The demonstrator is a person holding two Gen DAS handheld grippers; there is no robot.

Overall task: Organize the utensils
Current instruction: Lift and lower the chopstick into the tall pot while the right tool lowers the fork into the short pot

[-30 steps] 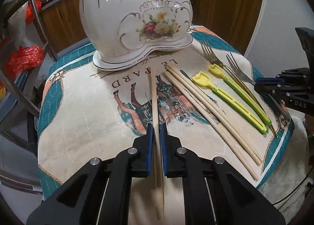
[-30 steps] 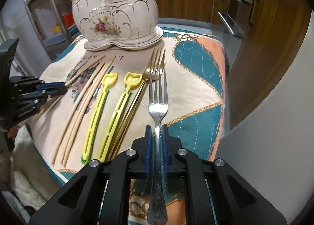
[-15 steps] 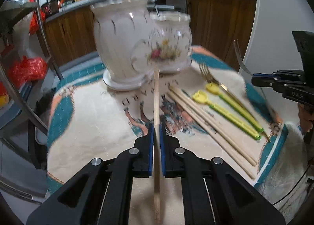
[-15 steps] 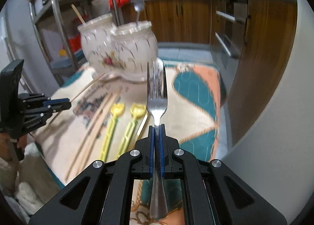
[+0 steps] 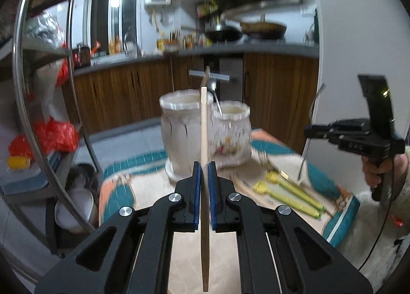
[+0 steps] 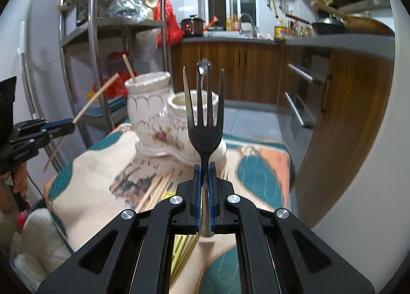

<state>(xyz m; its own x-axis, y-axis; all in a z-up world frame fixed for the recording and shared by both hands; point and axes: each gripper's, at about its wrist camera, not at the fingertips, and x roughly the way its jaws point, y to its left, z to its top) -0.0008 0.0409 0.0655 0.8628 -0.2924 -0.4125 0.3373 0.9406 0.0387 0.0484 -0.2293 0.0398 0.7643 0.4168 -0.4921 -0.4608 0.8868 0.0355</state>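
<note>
My left gripper [image 5: 204, 165] is shut on a wooden chopstick [image 5: 204, 124], lifted off the cloth and pointing up in front of the white ceramic holder [image 5: 187, 124]. My right gripper [image 6: 204, 167] is shut on a steel fork [image 6: 204, 124], tines up, raised before the same holder [image 6: 151, 112]. The holder has two pots; the taller one holds a chopstick [image 6: 129, 68], the shorter [image 5: 232, 130] a spoon [image 5: 214, 94]. Two yellow-green utensils [image 5: 289, 192], a gold fork [image 5: 266, 162] and more chopsticks [image 6: 156, 189] lie on the cloth.
The patterned cloth [image 6: 102, 178] covers a small table. A metal shelf rack [image 6: 94, 37] stands to its left with red bags. Wooden kitchen cabinets [image 6: 230, 68] and a counter run behind. A white wall [image 6: 358, 165] is close on the right. A hand [image 5: 376, 168] grips the right gripper.
Both grippers rose off the cloth and tipped upward, carrying the chopstick and the fork into the air. The holder now sits lower and farther in both views.
</note>
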